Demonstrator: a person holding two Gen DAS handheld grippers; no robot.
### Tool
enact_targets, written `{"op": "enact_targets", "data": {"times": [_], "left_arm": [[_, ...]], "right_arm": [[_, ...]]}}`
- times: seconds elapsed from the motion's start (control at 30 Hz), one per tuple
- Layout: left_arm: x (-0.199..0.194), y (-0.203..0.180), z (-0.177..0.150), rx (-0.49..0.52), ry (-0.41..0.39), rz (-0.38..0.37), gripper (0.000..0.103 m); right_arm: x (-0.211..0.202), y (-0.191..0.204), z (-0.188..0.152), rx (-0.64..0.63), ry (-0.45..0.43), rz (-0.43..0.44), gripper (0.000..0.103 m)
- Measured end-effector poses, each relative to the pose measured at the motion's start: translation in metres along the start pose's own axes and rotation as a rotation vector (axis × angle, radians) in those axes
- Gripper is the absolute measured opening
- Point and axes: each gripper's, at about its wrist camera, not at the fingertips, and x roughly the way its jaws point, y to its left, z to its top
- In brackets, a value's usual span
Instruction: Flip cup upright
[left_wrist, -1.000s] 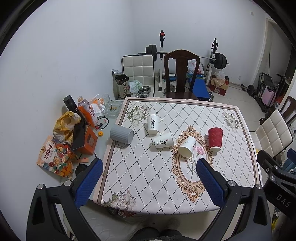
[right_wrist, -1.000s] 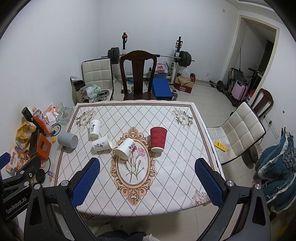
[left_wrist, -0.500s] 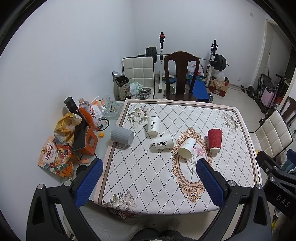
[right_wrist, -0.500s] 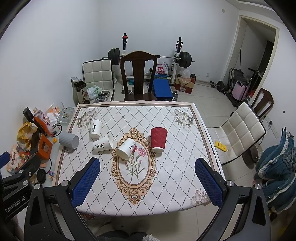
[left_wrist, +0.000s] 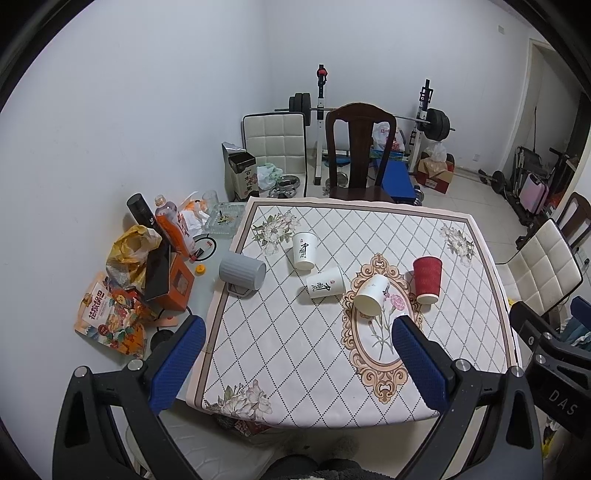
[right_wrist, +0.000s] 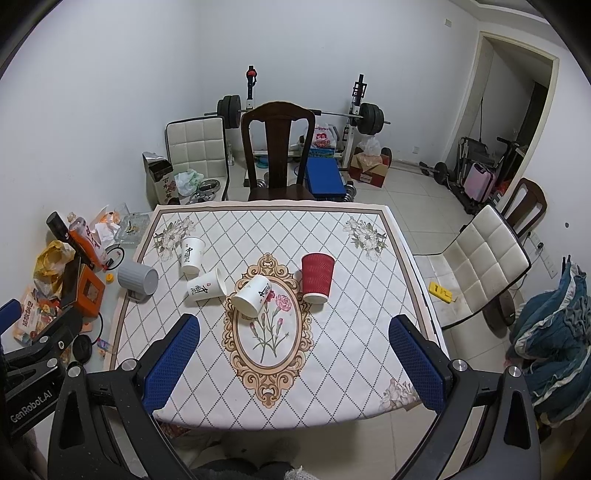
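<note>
A red ribbed paper cup (left_wrist: 427, 279) (right_wrist: 317, 278) stands upside down on the table. Three white paper cups with black characters are left of it: one (left_wrist: 372, 297) (right_wrist: 252, 297) lies tilted on its side on the oval flower print, one (left_wrist: 325, 287) (right_wrist: 204, 287) lies on its side, one (left_wrist: 304, 250) (right_wrist: 191, 255) stands near the back left. A grey ribbed mug (left_wrist: 242, 274) (right_wrist: 139, 280) lies on its side at the table's left edge. My left gripper (left_wrist: 297, 363) and right gripper (right_wrist: 295, 360) are open and empty, high above the table's near edge.
The table (left_wrist: 476, 354) has a diamond-pattern cloth. A dark wooden chair (left_wrist: 360, 147) stands at its far side and a white padded chair (right_wrist: 480, 258) at its right. Bottles, snack bags and an orange box (left_wrist: 173, 282) crowd the left side. Gym gear lines the back wall.
Both views shift very slightly; the table and cups sit a little lower and nearer in the left wrist view. The cups have not moved and both grippers stay open.
</note>
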Motion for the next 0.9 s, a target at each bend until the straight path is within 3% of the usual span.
{"op": "enact_targets", "data": {"times": [0.6, 0.77, 0.9], "left_arm": [[0.010, -0.001, 0.001, -0.043, 0.022, 0.007, 0.103], [0.050, 0.000, -0.009, -0.073, 0.081, 0.039, 0.103], [0.103, -0.002, -0.022, -0.026, 0.162, 0.097, 0.103]], "right_arm": [[0.000, 0.000, 0.001, 0.000, 0.016, 0.029, 0.103], [0.034, -0.007, -0.003, -0.001, 0.089, 0.032, 0.103], [0.087, -0.012, -0.012, -0.009, 0.186, 0.017, 0.103]]}}
